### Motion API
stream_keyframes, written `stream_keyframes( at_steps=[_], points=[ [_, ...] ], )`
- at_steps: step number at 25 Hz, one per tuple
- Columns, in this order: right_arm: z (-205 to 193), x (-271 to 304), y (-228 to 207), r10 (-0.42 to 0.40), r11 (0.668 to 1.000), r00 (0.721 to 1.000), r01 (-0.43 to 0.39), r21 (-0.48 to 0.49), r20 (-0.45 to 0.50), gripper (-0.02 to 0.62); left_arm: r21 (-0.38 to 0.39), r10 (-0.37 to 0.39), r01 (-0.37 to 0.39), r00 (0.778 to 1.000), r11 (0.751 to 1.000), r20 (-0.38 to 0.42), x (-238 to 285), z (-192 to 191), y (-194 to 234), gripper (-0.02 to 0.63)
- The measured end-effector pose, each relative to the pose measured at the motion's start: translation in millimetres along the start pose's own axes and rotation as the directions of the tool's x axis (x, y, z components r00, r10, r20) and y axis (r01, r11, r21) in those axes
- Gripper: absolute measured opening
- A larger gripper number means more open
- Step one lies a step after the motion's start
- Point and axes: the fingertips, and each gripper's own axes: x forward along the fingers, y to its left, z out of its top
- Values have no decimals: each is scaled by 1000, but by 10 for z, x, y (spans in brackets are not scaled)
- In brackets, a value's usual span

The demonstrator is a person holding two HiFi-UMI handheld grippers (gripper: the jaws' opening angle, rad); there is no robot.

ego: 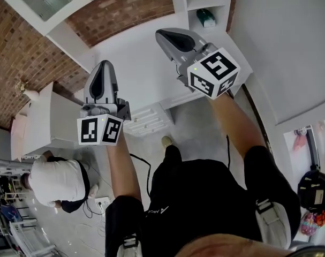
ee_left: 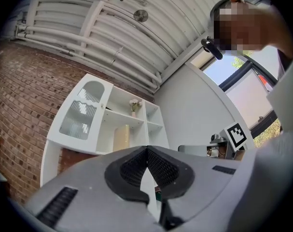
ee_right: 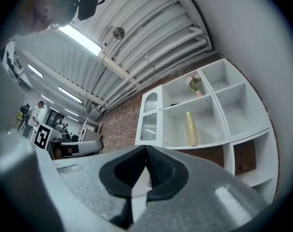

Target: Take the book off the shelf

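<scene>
A white shelf unit (ee_right: 199, 110) stands against a brick wall. A pale yellow upright thing (ee_right: 190, 128), perhaps the book, stands in its middle compartment; it also shows in the left gripper view (ee_left: 120, 138). A small vase with flowers (ee_left: 133, 105) sits on the shelf above it (ee_right: 195, 84). In the head view a green thing (ego: 206, 17) lies in a shelf compartment at the top. My left gripper (ego: 103, 64) and right gripper (ego: 160, 33) are held in the air, well short of the shelves. Both are shut, pads together, with nothing between them (ee_left: 147, 150) (ee_right: 146, 149).
A person in a white shirt (ego: 55, 181) crouches on the floor at the lower left, beside cables and a power strip (ego: 101, 201). A low white drawer unit (ego: 149, 119) stands below the grippers. A black appliance (ego: 315, 186) sits at the right edge.
</scene>
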Motion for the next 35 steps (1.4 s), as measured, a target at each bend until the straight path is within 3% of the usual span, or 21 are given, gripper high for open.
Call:
stream_keyframes(
  at_steps=[12, 17, 27, 35],
  points=[
    [-68, 2013, -1269, -163, 986, 986, 162, -44, -25, 3, -22, -118, 118, 993, 993, 0, 1356, -408, 1572, -2],
    [-41, 2559, -1771, -230, 972, 973, 228, -63, -30, 59, -44, -165, 165, 986, 985, -1, 1813, -563, 1998, -2],
    [-33, 3283, -2655, -303, 952, 943, 292, -91, -136, 265, -90, -184, 183, 983, 979, 0, 2397, -784, 2295, -2],
    [-257, 3742, -3050, -277, 961, 933, 264, -85, -231, 304, -70, -148, 150, 989, 986, 27, 2613, -850, 2386, -2]
  ],
)
